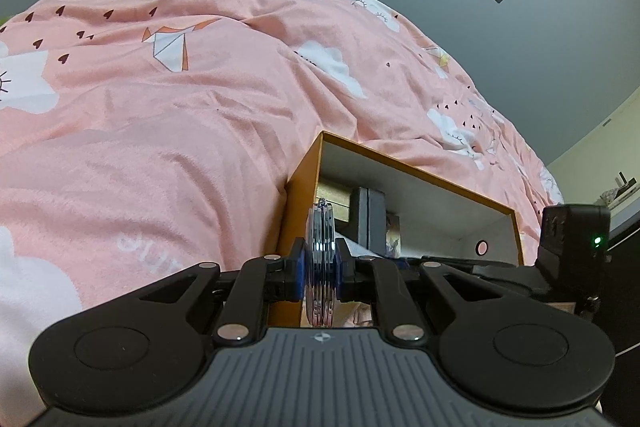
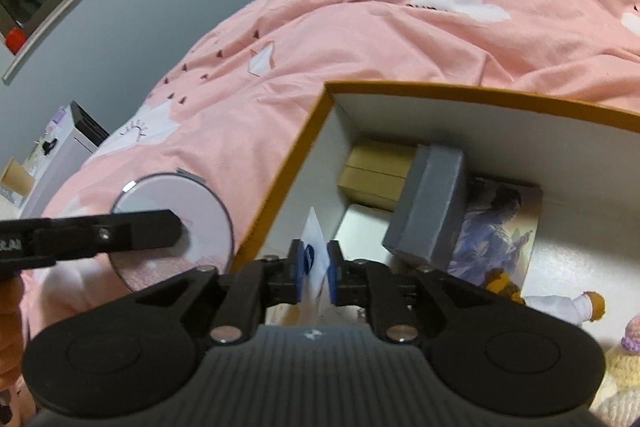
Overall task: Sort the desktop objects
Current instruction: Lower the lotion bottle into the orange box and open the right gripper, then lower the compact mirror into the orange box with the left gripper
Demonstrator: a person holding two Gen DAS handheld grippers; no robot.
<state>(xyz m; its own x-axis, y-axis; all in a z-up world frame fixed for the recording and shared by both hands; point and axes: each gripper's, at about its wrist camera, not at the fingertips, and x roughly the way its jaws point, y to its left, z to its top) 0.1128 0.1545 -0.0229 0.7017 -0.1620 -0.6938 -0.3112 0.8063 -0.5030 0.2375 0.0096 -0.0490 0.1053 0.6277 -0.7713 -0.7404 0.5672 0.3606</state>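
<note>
Clamping a round compact mirror (image 1: 320, 251) edge-on between its blue pads, the left hand-held gripper (image 1: 319, 267) has its jaws drawn in tight on the disc's two faces. In the right wrist view the same mirror (image 2: 200, 215) shows its pale round face, held out over the pink bedspread (image 2: 400, 39) just beside the outer wall of the orange-edged box (image 2: 288, 163). The right hand-held gripper (image 2: 314, 267) is nearly together, its pads pinching a thin white paper slip (image 2: 314, 231) that stands upright between them, at the near left wall of the box. Inside the box lie a grey case (image 2: 432, 203) tilted over tan cartons (image 2: 376, 171), a printed picture card (image 2: 500, 227) beside it, and small knitted dolls (image 2: 560, 303) toward the right. The box sits on the bed, with the bedspread rising behind it.
</note>
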